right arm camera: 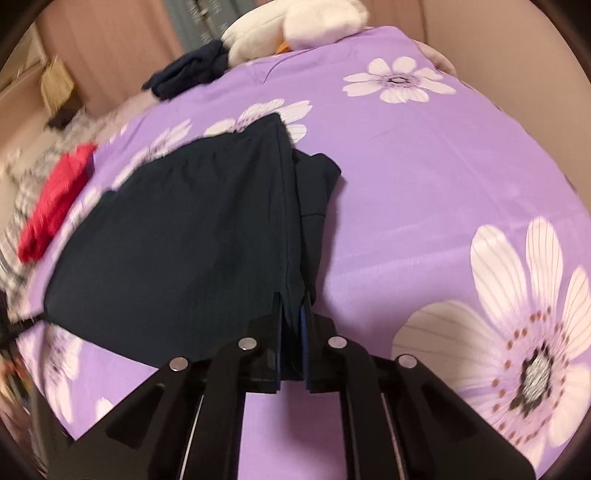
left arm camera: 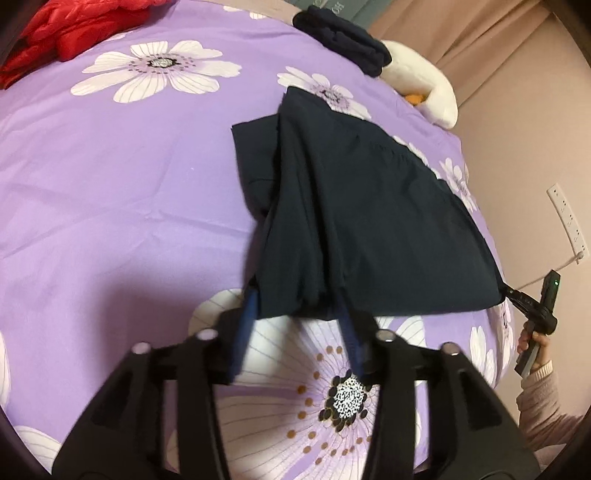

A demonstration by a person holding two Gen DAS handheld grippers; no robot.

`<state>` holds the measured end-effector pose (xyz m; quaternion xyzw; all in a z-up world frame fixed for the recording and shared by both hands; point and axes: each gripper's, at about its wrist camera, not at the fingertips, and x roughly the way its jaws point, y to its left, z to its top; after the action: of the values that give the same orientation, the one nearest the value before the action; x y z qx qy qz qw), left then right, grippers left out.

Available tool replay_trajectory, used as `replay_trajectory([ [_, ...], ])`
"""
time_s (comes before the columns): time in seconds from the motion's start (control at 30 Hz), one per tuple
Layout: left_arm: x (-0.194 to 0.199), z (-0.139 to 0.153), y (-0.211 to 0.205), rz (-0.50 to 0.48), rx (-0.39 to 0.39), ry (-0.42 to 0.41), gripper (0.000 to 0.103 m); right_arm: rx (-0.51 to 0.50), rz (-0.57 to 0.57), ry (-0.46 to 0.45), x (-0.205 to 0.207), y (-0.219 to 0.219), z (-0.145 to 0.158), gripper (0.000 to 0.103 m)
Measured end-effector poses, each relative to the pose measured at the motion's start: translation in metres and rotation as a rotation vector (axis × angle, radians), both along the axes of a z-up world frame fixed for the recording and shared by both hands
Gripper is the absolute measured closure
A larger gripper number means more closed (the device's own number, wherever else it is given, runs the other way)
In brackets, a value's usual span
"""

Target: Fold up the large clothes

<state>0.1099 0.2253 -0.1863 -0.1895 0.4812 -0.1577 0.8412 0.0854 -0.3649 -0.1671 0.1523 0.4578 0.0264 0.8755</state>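
The left wrist view takes in the far right side: the right gripper (left arm camera: 508, 291) pinching the garment's right corner, the person's hand (left arm camera: 532, 341) and pale knitted sleeve (left arm camera: 543, 402) behind it, and a white power strip (left arm camera: 567, 221) on the wall. The right wrist view instead shows a woven basket (right arm camera: 55, 83) and checked fabric (right arm camera: 22, 221) past the bed's left edge. Both views show a red garment (left arm camera: 74, 33), a folded dark bundle (left arm camera: 347, 40) and a white plush toy (left arm camera: 424, 74) at the far side.

The dark navy garment (left arm camera: 362, 206) lies on the purple flowered bedspread (left arm camera: 110, 184), its near edge lifted, creased into long ridges, with a lower layer sticking out sideways at the far end.

The left gripper (left arm camera: 295, 317) has its blue-padded fingers (left arm camera: 245, 325) spread to either side of the bunched near hem; the fabric sits between them, and whether the pads press it I cannot tell. In the right wrist view the right gripper's fingers (right arm camera: 304, 325) are pressed nearly together on a thin fold at the garment's near right edge.
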Motion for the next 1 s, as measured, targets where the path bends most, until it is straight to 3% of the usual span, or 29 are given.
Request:
replay_trajectory([
  [0.1,0.005,-0.006,-0.001,0.015,0.021,0.008,0.056,-0.014,-0.003,-0.043,-0.009,0.005,0.015,0.078],
  [0.17,0.009,-0.012,-0.002,0.013,0.02,0.022,0.075,-0.025,0.019,-0.075,-0.012,0.013,0.026,0.077],
  [0.27,0.009,-0.008,-0.006,0.011,0.028,-0.012,0.093,-0.055,0.04,-0.089,-0.012,0.023,0.034,0.077],
  [0.37,0.009,0.007,-0.019,-0.002,0.147,-0.057,0.096,-0.061,0.048,-0.091,-0.01,0.031,0.035,0.077],
  [0.43,0.011,0.016,-0.02,0.001,0.181,-0.077,0.097,-0.061,0.057,-0.092,-0.008,0.036,0.035,0.077],
  [0.57,0.013,0.035,-0.022,-0.051,0.244,-0.115,0.097,-0.073,0.096,-0.103,-0.005,0.053,0.04,0.077],
  [0.63,0.015,0.024,-0.024,-0.086,0.272,-0.075,0.095,-0.079,0.131,-0.112,-0.006,0.062,0.043,0.077],
  [0.7,0.01,0.006,-0.017,-0.081,0.247,-0.029,0.089,-0.074,0.165,-0.094,-0.003,0.071,0.039,0.077],
  [0.77,0.002,0.001,-0.004,-0.035,0.216,-0.019,0.063,-0.097,0.173,-0.057,0.001,0.077,0.029,0.077],
  [0.8,-0.002,0.001,0.006,0.003,0.208,-0.013,0.057,-0.101,0.181,-0.036,0.002,0.08,0.023,0.077],
  [0.93,-0.008,0.018,0.025,0.065,0.199,-0.037,0.056,-0.114,0.199,-0.032,0.003,0.084,0.021,0.072],
  [1.0,-0.006,0.031,0.02,0.062,0.157,-0.071,0.056,-0.117,0.204,-0.04,0.004,0.085,0.025,0.072],
])
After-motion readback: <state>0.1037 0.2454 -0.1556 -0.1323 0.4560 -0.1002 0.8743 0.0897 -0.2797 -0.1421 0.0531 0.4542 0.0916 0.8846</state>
